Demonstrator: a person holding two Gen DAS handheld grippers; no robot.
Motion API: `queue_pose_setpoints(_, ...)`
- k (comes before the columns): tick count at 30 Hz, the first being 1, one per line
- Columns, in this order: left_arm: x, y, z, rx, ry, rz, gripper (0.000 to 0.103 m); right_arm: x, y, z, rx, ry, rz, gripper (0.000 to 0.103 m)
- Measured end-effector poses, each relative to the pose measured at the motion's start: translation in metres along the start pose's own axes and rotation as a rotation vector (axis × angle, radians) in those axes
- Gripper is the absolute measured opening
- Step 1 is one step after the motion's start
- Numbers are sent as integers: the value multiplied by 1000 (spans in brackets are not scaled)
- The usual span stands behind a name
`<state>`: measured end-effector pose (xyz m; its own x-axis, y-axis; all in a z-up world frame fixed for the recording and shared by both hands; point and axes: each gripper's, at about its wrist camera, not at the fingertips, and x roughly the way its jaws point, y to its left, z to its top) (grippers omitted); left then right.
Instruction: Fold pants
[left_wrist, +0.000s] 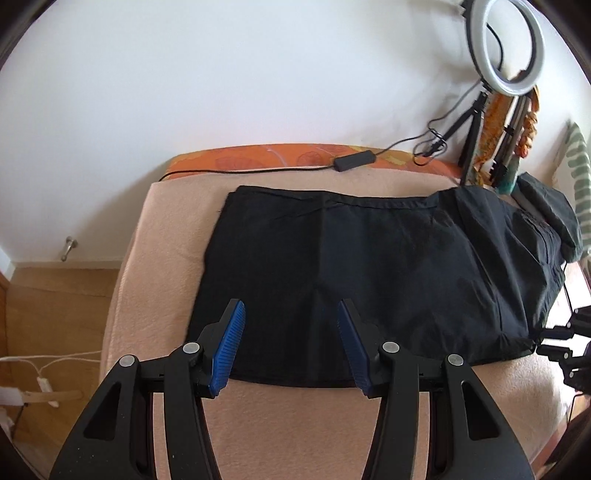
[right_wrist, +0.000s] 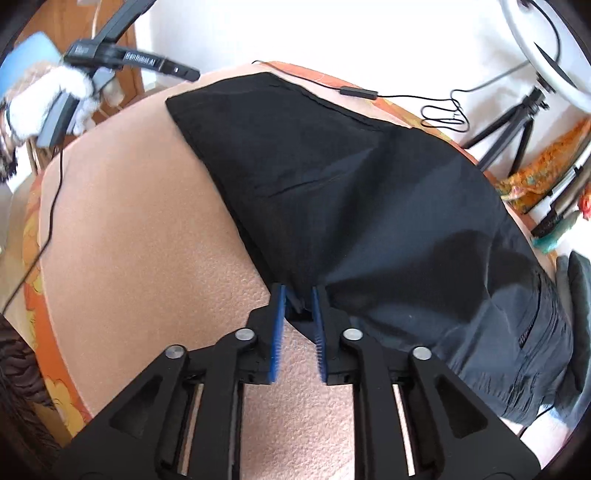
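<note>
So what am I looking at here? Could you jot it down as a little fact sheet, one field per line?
garment: black pants, spread across the surface
surface: peach blanket over an orange patterned cover
left gripper: open, above the near edge of the pants, holding nothing
right gripper: blue pads nearly closed, pinching the near edge of the pants
background: ring light on a tripod by the white wall
cable: black cord running along the far edge of the bed
fold status: not finished

A bed (left_wrist: 170, 258) under a peach blanket (left_wrist: 295, 424) is carrying black pants (left_wrist: 369, 266), lying ahead of the left claw (left_wrist: 291, 325); a cable (left_wrist: 258, 170) is running beyond them.
</note>
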<state>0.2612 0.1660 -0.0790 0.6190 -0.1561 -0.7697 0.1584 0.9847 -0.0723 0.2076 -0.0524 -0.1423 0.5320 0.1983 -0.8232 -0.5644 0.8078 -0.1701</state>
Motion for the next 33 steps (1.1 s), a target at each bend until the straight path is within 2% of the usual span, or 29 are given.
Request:
queue_pose_setpoints(2,1,-32,3,65,-6,-45,51,-17,-20,-8,103,-27,-31,52)
queue_pose_setpoints(7,6,-116,4,202,-4,-190,51,-56,-79,-46,399,-62,-80,62)
queue_pose_setpoints(9,9,-148,2,246,7,-246,51,-68,-107,-67,531,-70,-127,68)
queue_pose_setpoints(13,13,-206,-4,355,31,-339,51,-79,-161,-106,791,-69,-147,69)
queue_pose_setpoints(16,18,-239,-11,418,51,-376,51,-79,-186,-124,893,-70,-156,69)
queue_pose_setpoints(19,24,-257,-15,425,74,-424,51,-76,-216,-146,1031,-72,-97,69)
queue_pose_setpoints(23,35,-268,-17,416,105,-451,51,-75,-241,-164,1169,-96,-95,69)
queue_pose_setpoints(26,42,-271,-19,419,118,-450,51,-62,-256,-186,1316,-95,-53,70)
queue_pose_setpoints(27,45,-268,-19,401,124,-456,51,-64,-256,-189,1334,-130,-65,70)
queue_pose_setpoints(33,54,-253,-23,298,133,-493,51,-56,-259,-182,1333,-169,-116,70)
